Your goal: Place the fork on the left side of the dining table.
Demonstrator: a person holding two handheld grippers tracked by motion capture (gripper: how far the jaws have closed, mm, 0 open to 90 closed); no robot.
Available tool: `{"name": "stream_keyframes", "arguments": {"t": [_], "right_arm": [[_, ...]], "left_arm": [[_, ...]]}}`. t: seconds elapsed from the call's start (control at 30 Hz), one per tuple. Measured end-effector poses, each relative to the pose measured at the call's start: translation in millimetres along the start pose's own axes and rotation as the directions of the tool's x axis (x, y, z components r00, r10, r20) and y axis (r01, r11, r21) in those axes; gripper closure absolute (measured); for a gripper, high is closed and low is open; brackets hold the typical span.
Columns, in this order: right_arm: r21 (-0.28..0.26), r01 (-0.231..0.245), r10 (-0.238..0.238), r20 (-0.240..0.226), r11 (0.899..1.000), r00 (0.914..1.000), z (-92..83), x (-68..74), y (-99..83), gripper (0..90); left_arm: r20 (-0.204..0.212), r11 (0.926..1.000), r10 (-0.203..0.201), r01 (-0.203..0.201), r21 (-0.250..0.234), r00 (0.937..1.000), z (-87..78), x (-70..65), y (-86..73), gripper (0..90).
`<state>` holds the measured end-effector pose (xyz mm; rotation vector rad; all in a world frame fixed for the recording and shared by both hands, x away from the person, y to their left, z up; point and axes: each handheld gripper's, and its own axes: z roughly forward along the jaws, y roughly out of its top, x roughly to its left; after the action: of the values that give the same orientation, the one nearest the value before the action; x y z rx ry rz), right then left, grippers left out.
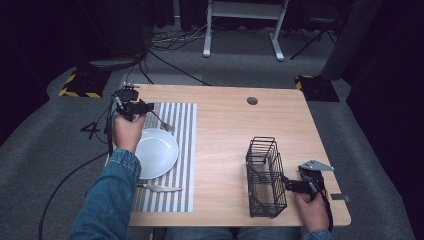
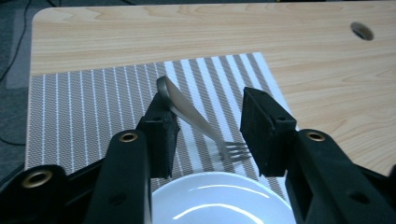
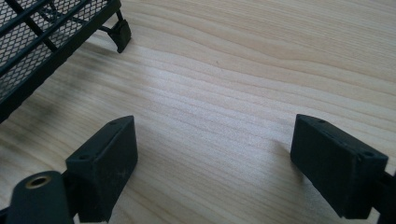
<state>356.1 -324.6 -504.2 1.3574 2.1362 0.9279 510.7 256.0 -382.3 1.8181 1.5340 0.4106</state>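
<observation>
- While my left gripper (image 2: 208, 133) hangs spread around the fork (image 2: 196, 122) on the striped placemat (image 2: 84, 112), beyond the white plate (image 2: 219, 198), I would lower, centre the handle between the jaws, then close.
- My right gripper (image 3: 215, 172) is spread, empty, over bare tabletop (image 3: 243, 60) beside the wire caddy (image 1: 266, 176).
- Count: one plate, one placemat, one caddy, one fork, one more utensil (image 1: 160, 187), type unclear.

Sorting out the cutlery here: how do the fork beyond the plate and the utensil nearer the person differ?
The fork lies on the striped placemat on the far side of the plate, slanted; the near utensil lies on the near side, roughly crosswise. The fork sits between the open left gripper jaws; the near utensil has no gripper by it. Both are silvery and rest on the placemat.
</observation>
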Motion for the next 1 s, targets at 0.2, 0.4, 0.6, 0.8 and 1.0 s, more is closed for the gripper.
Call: {"name": "stream_keyframes", "arguments": {"t": [0.2, 0.4, 0.6, 0.8, 1.0], "right_arm": [[0.000, 0.000, 0.000, 0.001, 1.000, 1.0000, -0.1, 0.1, -0.1, 14.9], [0.000, -0.001, 0.001, 0.003, 1.000, 1.0000, -0.2, 0.3, -0.2, 14.9], [-0.001, -0.001, 0.001, 0.003, 1.000, 1.0000, -0.2, 0.3, -0.2, 14.9], [-0.001, -0.001, 0.001, 0.004, 1.000, 1.0000, -0.3, 0.4, -0.2, 14.9], [0.000, 0.000, 0.000, 0.004, 1.000, 1.0000, -0.3, 0.3, -0.3, 14.9]], "left_arm": [[-0.035, 0.9998, -0.003, 0.004, 0.017, 0.9994, 5.9, 7.1, -1.1, 52.4], [-0.038, 0.9993, -0.025, 0.026, 0.028, 0.9990, 8.9, 18.4, -5.4, 52.6], [-0.028, 0.9990, -0.025, 0.026, 0.036, 0.9993, 12.0, 26.4, -8.7, 51.3], [-0.040, 0.9979, -0.036, 0.038, 0.053, 0.9986, 16.7, 35.9, -12.8, 50.6], [-0.049, 0.9965, -0.049, 0.052, 0.065, 0.9976, 20.4, 46.7, -17.3, 49.5]]}}
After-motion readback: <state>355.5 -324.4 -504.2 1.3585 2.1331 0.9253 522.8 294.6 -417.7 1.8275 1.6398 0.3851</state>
